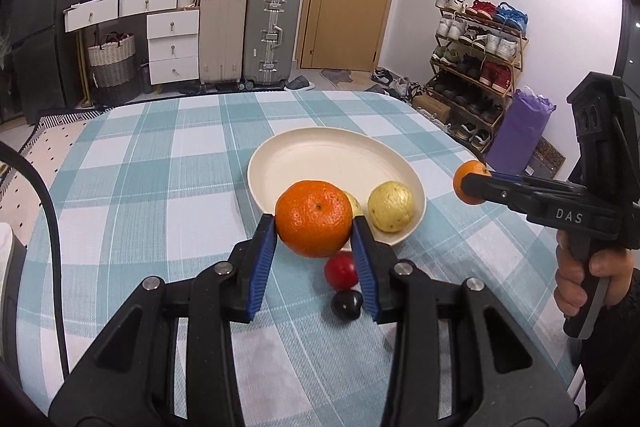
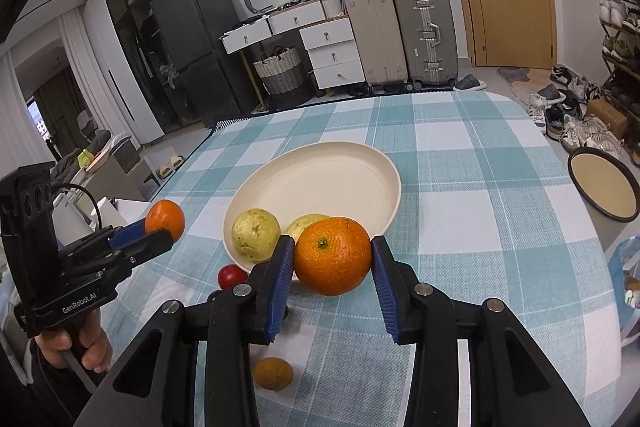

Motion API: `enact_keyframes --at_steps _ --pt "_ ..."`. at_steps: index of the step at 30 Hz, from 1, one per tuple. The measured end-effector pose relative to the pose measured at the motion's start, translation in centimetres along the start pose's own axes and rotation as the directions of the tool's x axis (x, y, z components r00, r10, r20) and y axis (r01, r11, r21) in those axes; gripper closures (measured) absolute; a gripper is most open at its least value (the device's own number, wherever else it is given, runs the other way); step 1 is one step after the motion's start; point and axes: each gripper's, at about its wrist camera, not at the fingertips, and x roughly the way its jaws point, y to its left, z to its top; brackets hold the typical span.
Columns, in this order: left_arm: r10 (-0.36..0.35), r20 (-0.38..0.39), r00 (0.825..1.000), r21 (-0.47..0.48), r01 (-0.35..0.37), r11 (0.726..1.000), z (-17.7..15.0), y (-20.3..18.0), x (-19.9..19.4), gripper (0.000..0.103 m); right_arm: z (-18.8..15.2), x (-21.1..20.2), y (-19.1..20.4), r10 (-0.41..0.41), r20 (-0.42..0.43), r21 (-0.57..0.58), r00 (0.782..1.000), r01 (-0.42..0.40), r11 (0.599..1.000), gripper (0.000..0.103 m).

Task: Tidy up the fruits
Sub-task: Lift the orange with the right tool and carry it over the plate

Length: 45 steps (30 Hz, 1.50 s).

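My left gripper (image 1: 315,223) is shut on an orange (image 1: 314,218) and holds it above the near rim of a cream plate (image 1: 320,155). My right gripper (image 2: 334,261) is shut on a second orange (image 2: 334,261), also above the plate's near edge (image 2: 320,171). Each gripper shows in the other's view, the right one (image 1: 472,187) and the left one (image 2: 164,227). Two yellow-green fruits (image 1: 391,206) (image 2: 256,235) lie in the plate. A red fruit (image 1: 341,270) and a dark fruit (image 1: 346,303) lie on the cloth by the plate.
A small brown fruit (image 2: 273,373) lies on the checked tablecloth (image 1: 160,187) near me. A round bin (image 2: 604,189) stands off the table's right edge. Suitcases, drawers and a shoe rack (image 1: 476,67) stand beyond the table.
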Motion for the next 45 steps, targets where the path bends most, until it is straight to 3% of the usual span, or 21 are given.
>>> enact_keyframes --at_steps 25,45 --pt "0.023 -0.009 1.000 -0.022 -0.023 0.999 4.0 1.8 6.1 0.068 2.5 3.0 -0.6 -0.019 0.007 0.008 1.000 0.019 1.000 0.063" --pt "0.039 -0.071 0.997 -0.066 -0.044 0.997 3.5 4.0 10.9 0.068 2.8 6.8 -2.1 -0.039 -0.039 0.057 0.998 0.041 0.998 0.063"
